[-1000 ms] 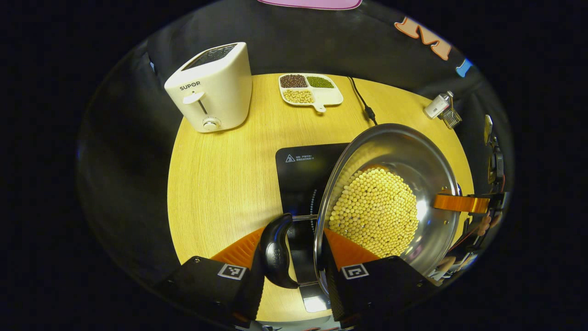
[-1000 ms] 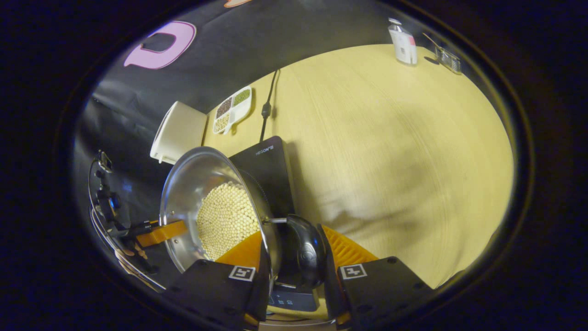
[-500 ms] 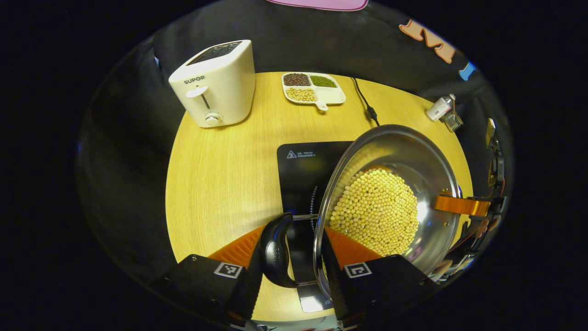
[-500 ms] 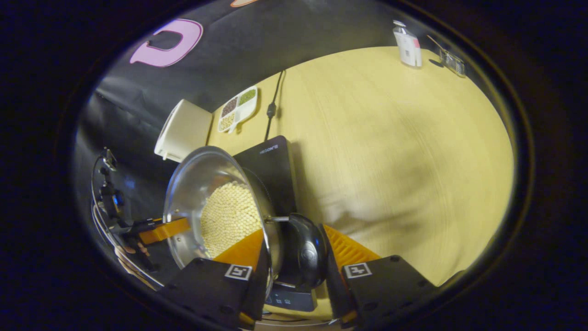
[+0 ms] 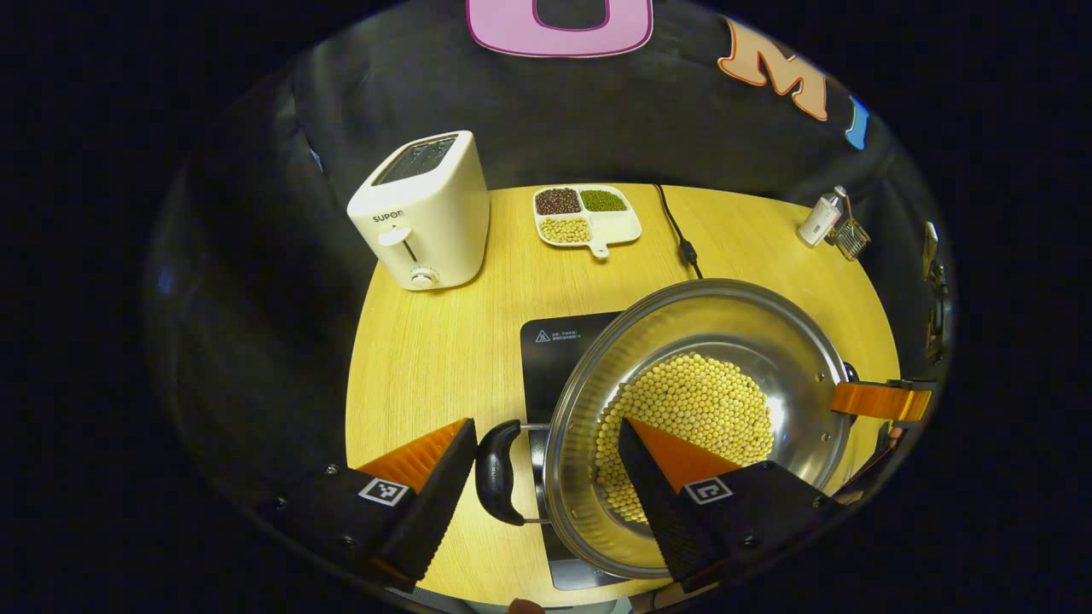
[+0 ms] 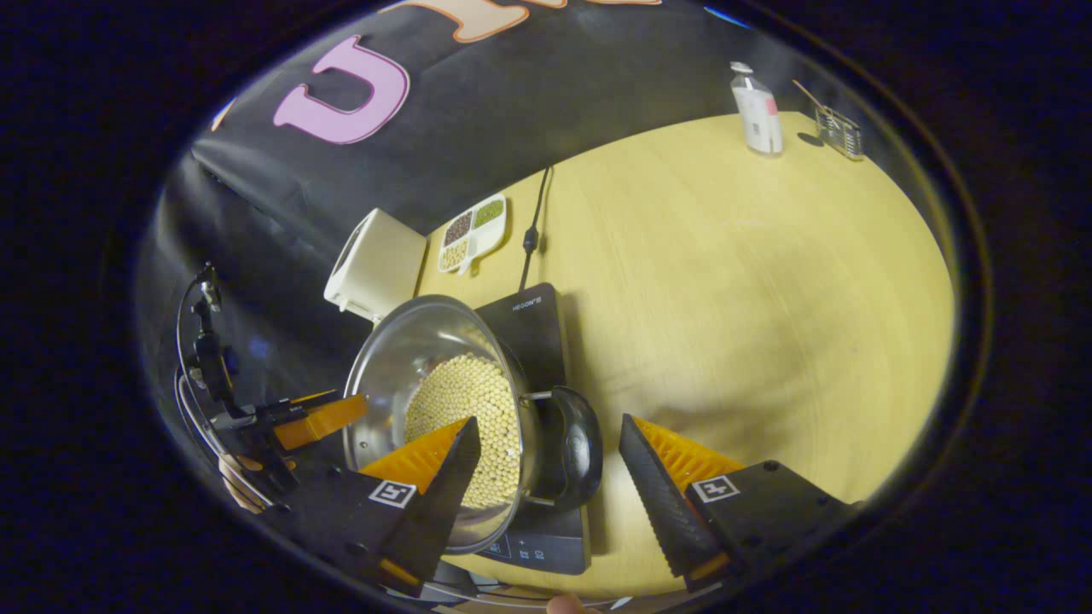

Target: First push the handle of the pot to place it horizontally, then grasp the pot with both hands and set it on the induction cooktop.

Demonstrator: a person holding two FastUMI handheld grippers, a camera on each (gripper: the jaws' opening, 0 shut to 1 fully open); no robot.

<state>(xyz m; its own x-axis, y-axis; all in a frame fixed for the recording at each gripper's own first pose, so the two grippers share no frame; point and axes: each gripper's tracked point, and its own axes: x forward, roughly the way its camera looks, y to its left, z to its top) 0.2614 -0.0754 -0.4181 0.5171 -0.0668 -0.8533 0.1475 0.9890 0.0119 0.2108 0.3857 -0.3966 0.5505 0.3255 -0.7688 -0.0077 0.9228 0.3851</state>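
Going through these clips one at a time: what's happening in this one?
A person with a gripper in each hand is dealing with a steel pot of yellow beans. The pot sits on the black induction cooktop on the round wooden table. Both the left gripper and right gripper are open, fingers either side of the pot's black handles without gripping. A toaster and divided dish stand behind.

- pot [image 5: 793, 341]: shiny polished metal, glossy black handles
- cooktop [image 5: 554, 358] under it: smooth black, glassy
- table [image 5: 426, 358]: matt pale wood grain
- toaster [image 5: 426, 213]: smooth cream plastic
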